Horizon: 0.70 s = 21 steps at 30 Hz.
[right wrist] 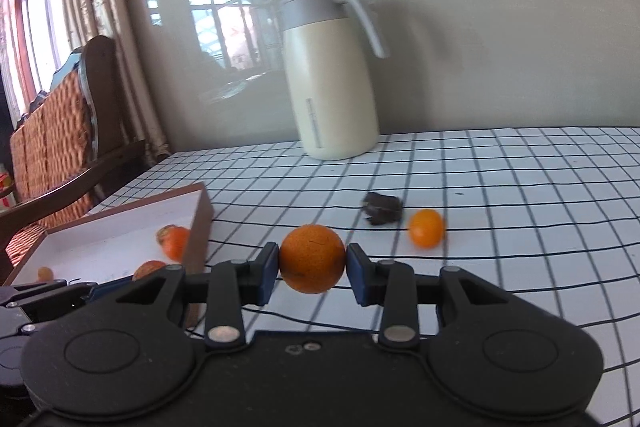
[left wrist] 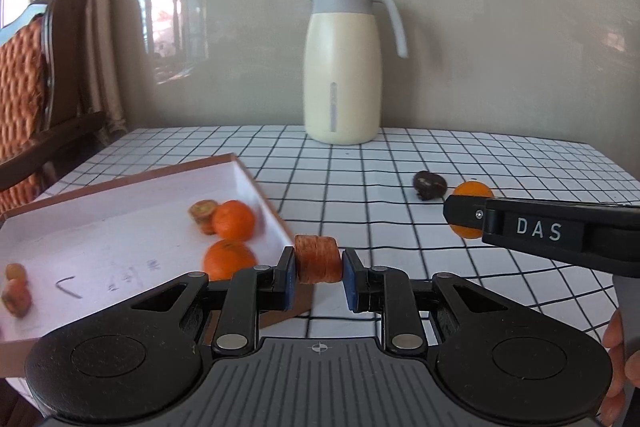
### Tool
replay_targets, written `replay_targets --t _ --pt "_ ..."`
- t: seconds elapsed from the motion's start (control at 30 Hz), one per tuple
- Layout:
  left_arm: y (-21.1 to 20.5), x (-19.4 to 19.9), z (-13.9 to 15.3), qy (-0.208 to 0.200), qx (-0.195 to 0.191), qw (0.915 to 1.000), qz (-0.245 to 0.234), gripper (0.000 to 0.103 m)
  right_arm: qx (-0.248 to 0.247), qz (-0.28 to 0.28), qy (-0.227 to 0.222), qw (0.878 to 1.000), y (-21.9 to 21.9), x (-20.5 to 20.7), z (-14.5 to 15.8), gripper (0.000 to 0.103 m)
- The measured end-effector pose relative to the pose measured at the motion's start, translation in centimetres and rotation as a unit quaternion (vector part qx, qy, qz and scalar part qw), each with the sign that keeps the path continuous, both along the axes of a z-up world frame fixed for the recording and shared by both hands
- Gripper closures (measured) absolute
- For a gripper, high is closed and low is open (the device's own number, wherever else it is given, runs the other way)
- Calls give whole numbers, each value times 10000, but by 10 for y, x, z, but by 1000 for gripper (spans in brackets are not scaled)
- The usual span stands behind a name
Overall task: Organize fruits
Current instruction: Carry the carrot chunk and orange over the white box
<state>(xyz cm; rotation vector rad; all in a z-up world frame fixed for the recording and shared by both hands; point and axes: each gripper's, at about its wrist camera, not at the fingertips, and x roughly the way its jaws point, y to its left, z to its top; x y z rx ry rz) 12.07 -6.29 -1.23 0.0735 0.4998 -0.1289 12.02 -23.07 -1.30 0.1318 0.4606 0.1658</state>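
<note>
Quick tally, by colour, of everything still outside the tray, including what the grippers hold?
Bright orange: 2, the round fruit in the right gripper and the small fruit on the table
Orange-brown: 1, the ribbed roll in the left gripper
Dark brown: 1, the lump on the table
Total: 4

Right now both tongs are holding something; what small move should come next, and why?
Probably carry the left tongs, shut on the orange ridged fruit piece, leftward over the white tray and release. They sit just past its right edge, where the other oranges already lie.
</note>
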Motion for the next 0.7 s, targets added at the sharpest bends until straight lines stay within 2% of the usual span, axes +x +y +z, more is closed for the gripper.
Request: replay_targets --t 0.5,0.7 --pt "30 -15 -3 121 -71 9997 199 79 -144 582 250 9979 39 -7 -11 75" --pt "41 -24 -5 129 -42 9994 308 79 -168 778 220 9966 52 -11 -9 75"
